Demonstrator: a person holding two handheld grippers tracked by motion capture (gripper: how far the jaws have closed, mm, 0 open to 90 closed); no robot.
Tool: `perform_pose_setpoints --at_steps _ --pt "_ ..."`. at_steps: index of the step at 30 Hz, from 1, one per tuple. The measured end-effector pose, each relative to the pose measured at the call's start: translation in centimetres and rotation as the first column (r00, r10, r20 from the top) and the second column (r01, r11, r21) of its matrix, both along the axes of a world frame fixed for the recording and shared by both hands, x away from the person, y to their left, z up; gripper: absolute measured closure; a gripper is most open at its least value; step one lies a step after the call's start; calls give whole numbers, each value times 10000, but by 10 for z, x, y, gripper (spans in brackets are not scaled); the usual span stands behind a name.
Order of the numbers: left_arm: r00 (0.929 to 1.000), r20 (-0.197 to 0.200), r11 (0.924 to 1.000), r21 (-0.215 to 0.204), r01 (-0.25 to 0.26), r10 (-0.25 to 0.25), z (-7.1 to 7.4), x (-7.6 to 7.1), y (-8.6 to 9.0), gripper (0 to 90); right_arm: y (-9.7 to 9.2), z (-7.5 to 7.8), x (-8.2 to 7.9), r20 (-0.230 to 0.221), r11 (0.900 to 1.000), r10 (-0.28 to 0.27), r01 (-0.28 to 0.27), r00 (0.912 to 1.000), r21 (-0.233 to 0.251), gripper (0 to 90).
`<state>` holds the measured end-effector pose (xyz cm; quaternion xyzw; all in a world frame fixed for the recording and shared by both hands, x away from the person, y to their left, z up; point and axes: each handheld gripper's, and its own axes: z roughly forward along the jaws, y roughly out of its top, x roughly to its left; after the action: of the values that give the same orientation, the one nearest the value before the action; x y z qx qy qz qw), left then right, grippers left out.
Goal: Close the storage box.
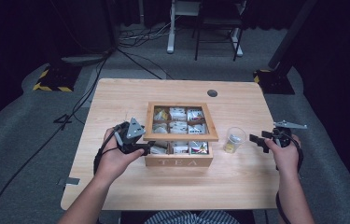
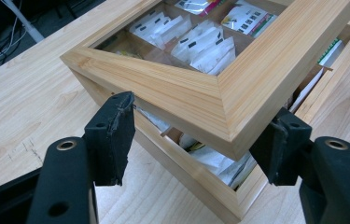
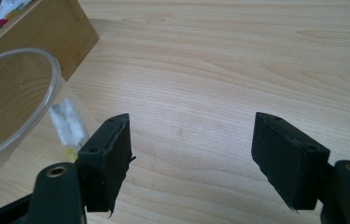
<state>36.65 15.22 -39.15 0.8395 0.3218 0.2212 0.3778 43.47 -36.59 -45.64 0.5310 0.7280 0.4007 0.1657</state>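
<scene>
A wooden tea box (image 1: 178,162) marked TEA stands in the middle of the table, with several compartments of tea bags (image 1: 178,125). Its glass-paned lid (image 1: 182,137) is tilted up off the front wall. My left gripper (image 1: 150,147) is at the lid's front left corner. In the left gripper view that lid corner (image 2: 186,93) lies between the spread jaws of the left gripper (image 2: 196,140), above the box wall (image 2: 200,186), and the pads do not visibly squeeze it. My right gripper (image 1: 260,140) is open over bare wood, right of a clear plastic cup (image 1: 234,139) that holds a tea bag (image 3: 67,122).
The table (image 1: 116,98) has a round cable hole (image 1: 212,93) at the back. The cup's rim (image 3: 46,65) is close to the left jaw of my right gripper (image 3: 191,158). Cables and chair legs lie on the floor beyond the table.
</scene>
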Motion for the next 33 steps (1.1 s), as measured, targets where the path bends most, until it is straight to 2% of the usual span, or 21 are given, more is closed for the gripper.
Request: perform_pose_setpoints --at_steps 12,21,33 --pt "9987 -510 9999 126 -48 54 -9 -6 0 383 6 3 8 45 9998 174 -175 9998 126 293" --pt "9947 -1020 9999 -45 102 -106 -12 -5 2 385 8 2 10 17 9997 216 -216 9998 144 293" --pt "9858 -1657 9987 388 343 -274 -16 -3 0 394 6 0 9 -55 9998 149 -149 9999 151 292"
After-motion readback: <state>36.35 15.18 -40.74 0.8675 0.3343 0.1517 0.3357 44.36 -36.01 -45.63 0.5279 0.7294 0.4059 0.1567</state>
